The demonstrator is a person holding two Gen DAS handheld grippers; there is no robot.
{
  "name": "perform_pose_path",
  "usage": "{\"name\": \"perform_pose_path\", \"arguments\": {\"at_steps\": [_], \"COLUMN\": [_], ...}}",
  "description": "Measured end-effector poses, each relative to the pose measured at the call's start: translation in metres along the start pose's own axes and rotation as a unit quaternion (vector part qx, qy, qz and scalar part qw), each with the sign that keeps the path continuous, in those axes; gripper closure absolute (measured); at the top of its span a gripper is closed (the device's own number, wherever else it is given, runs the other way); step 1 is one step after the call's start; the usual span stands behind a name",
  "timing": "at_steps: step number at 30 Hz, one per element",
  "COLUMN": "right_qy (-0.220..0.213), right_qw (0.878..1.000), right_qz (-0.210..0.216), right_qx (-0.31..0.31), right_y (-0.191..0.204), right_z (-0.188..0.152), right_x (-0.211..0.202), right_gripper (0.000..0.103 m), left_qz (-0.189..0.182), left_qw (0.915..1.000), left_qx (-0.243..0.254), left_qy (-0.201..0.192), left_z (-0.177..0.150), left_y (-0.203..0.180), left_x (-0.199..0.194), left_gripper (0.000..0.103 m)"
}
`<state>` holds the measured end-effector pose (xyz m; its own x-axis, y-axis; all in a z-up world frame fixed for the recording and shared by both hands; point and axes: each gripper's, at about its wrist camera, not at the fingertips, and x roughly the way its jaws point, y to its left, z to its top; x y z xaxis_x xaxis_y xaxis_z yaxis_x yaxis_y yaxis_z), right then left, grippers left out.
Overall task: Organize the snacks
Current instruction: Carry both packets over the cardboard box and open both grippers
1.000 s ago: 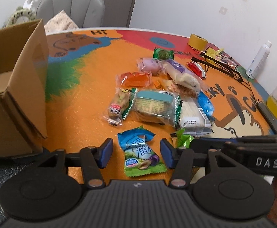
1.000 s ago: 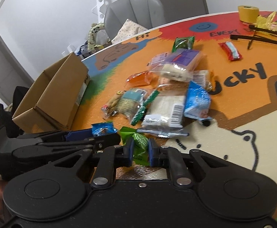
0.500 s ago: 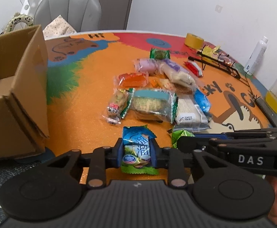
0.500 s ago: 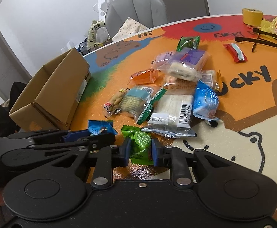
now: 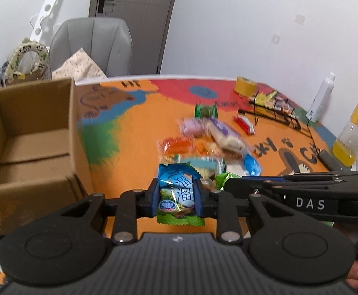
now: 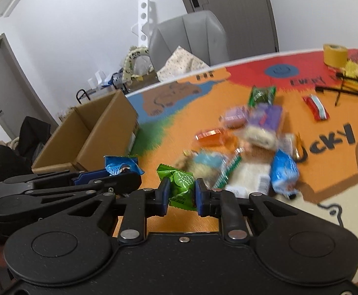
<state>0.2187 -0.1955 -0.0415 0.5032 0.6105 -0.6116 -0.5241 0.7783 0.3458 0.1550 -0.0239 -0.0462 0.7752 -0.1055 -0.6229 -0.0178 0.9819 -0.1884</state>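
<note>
While the left gripper (image 5: 176,198) pinches a blue snack packet (image 5: 176,191) clear of the table (image 5: 139,132), the right gripper (image 6: 181,193) clamps a green packet (image 6: 182,186). Farther off lies the snack pile (image 6: 250,152); far left stands an open cardboard box (image 5: 34,132).

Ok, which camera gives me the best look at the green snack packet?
The right wrist view: the green snack packet sits centred, pinched in the right hand-held gripper, its front visible. The left wrist view shows only a crumpled green corner behind the left hand-held gripper holding a blue packet.
</note>
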Motion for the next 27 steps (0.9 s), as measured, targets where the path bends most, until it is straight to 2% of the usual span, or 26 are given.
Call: {"name": "perform_pose_path", "arguments": {"at_steps": [15, 27], "right_qy": [-0.036, -0.03], "right_qw": [0.999, 0.999], "right_qz": [0.015, 0.013], "right_qx": [-0.019, -0.022], "right_y": [0.038, 0.072], "right_z": [0.036, 0.047], "right_x": [0.004, 0.029], "right_gripper": [0.083, 0.083], "left_qz": [0.034, 0.049], "left_qw": [0.9977, 0.9945], "left_qx": [-0.025, -0.062], "left_qy": [-0.052, -0.069], "left_z": [0.026, 0.03], "left_y": [0.046, 0.093], "left_x": [-0.035, -0.044], "left_gripper": [0.076, 0.076]}}
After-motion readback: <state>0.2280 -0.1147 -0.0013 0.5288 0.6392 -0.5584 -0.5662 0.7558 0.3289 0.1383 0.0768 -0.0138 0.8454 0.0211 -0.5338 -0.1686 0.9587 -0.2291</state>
